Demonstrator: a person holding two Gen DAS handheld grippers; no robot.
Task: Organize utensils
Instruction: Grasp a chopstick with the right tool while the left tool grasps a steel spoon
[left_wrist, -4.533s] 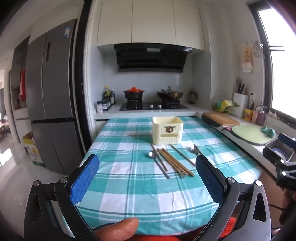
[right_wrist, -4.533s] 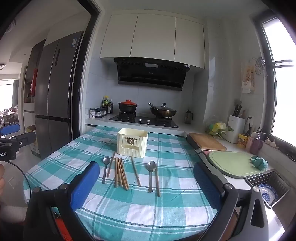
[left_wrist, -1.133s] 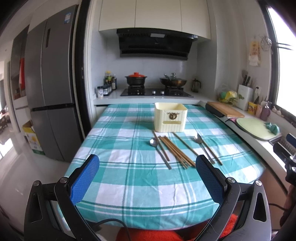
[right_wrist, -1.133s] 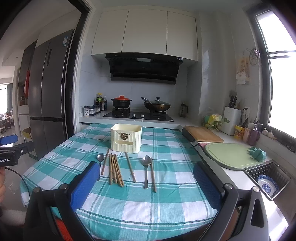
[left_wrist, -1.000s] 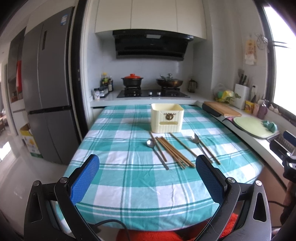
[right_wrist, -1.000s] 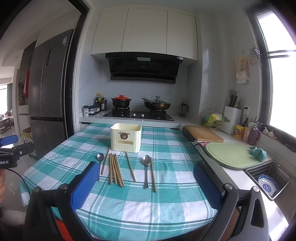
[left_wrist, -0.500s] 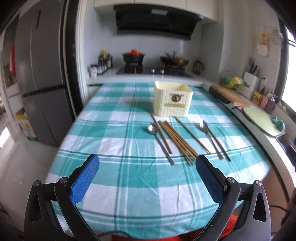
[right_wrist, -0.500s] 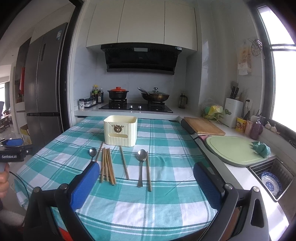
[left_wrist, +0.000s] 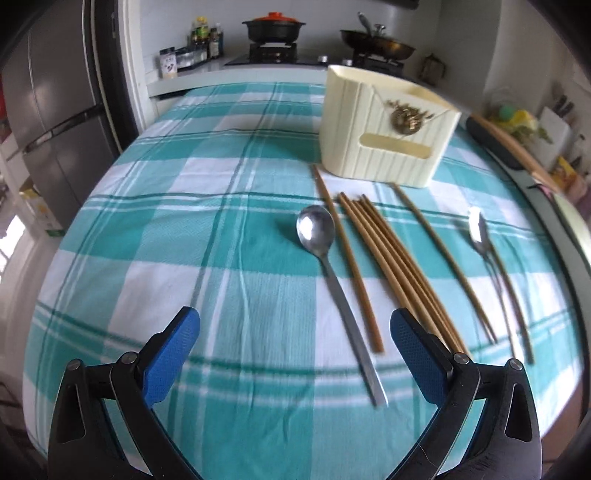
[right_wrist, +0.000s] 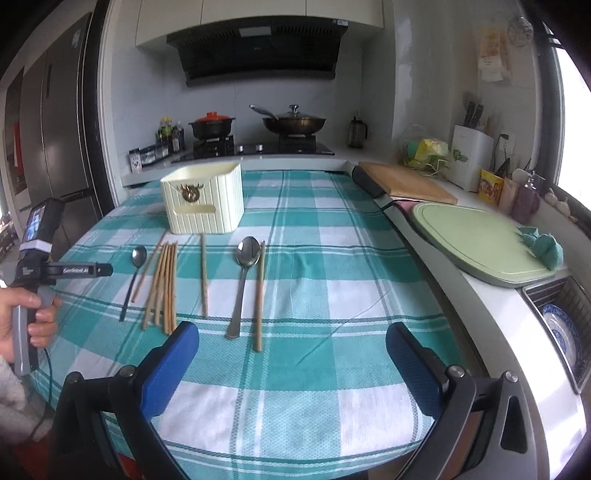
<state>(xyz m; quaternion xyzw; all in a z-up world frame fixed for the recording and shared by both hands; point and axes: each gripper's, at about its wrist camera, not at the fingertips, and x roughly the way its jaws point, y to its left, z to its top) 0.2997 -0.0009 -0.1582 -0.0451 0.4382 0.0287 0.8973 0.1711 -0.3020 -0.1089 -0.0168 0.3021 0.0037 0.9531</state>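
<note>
A cream utensil holder (left_wrist: 388, 129) stands on the teal checked tablecloth (left_wrist: 184, 229); it also shows in the right wrist view (right_wrist: 203, 199). In front of it lie a metal spoon (left_wrist: 332, 280), several wooden chopsticks (left_wrist: 391, 258) and a second spoon (left_wrist: 487, 258). My left gripper (left_wrist: 293, 354) is open and empty, low over the cloth, with the near spoon's handle between its fingers' line. My right gripper (right_wrist: 291, 358) is open and empty, short of the second spoon (right_wrist: 242, 280) and chopsticks (right_wrist: 162, 280). The left gripper's body (right_wrist: 40, 251) shows at the left.
A stove with a red-lidded pot (right_wrist: 212, 127) and a pan (right_wrist: 293, 122) stands behind the table. A cutting board (right_wrist: 406, 182), a green mat (right_wrist: 480, 240) and a sink basket with a plate (right_wrist: 561, 328) line the right counter. A fridge (left_wrist: 48, 103) is at left.
My left gripper has moved forward and down over the table, close to the near spoon and chopsticks. My right gripper has moved slightly forward. Both stay open.
</note>
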